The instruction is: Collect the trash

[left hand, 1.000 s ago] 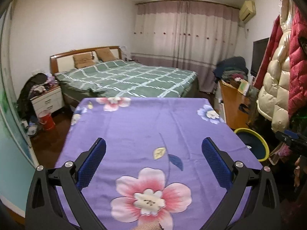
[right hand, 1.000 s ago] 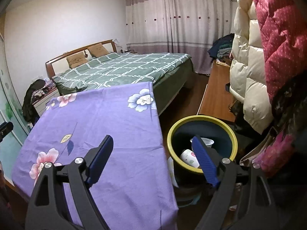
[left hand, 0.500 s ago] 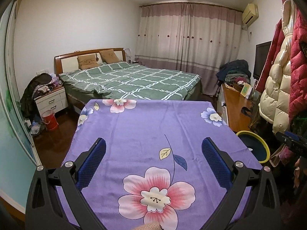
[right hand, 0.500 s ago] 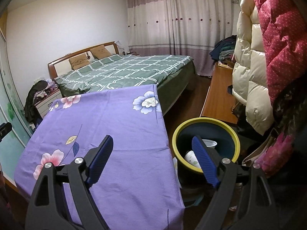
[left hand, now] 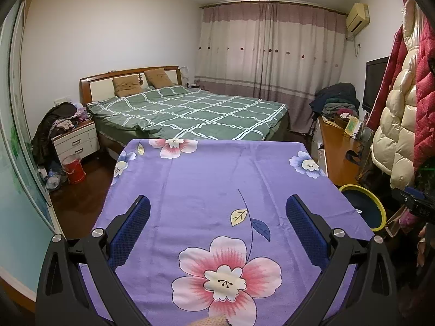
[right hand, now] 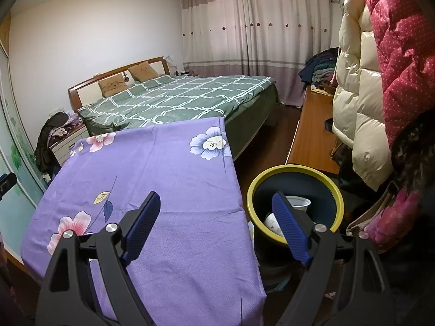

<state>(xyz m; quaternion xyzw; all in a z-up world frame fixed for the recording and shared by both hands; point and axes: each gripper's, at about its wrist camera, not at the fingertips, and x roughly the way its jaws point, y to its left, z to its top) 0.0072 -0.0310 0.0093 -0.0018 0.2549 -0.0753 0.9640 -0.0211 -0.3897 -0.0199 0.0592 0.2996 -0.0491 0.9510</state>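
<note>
A yellow-rimmed dark trash bin (right hand: 295, 169) stands on the floor right of the table, with a white plastic cup (right hand: 297, 202) and a second white cup (right hand: 273, 221) inside. Its rim also shows in the left wrist view (left hand: 376, 203). My right gripper (right hand: 216, 203) is open and empty, held over the table's right edge with its right finger in front of the bin. My left gripper (left hand: 217, 207) is open and empty above the purple flowered tablecloth (left hand: 217, 174). No trash shows on the cloth.
A green checked bed (left hand: 190, 111) lies behind the table. A wooden cabinet (right hand: 310, 135) and hanging puffer coats (right hand: 359, 108) stand at the right. A white nightstand (left hand: 76, 141) and a red bucket (left hand: 73, 168) stand at the left.
Both grippers have drawn back and tilted up a little, so more of the table and room shows. Both stay open and empty.
</note>
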